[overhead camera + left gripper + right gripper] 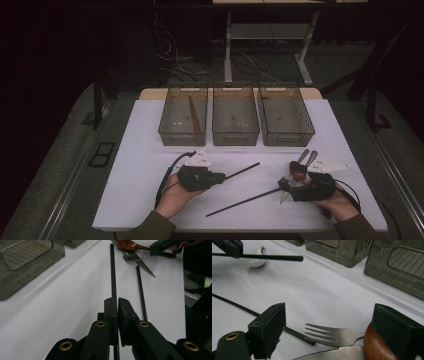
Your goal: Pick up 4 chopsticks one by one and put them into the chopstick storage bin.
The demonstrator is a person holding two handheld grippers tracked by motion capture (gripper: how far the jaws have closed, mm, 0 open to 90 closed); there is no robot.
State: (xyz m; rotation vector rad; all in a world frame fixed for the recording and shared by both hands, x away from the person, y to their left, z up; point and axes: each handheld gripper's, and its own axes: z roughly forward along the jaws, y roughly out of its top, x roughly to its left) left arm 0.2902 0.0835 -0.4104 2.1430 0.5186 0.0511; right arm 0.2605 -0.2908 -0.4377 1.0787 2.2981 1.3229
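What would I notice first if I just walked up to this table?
Probably the three see-through grey plastic bins lined up at the far edge of the white table. Nearer, the left gripper pinches a thin black chopstick, and the right gripper's open jaws sit over a metal fork, serrated knife and brown wooden spoon.

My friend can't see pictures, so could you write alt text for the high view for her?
Seen from above, a person's left tool grips one black chopstick over a white table, while the right tool rests among a fork, knife and wooden spoon. A second chopstick lies between the hands; three clear bins stand behind.
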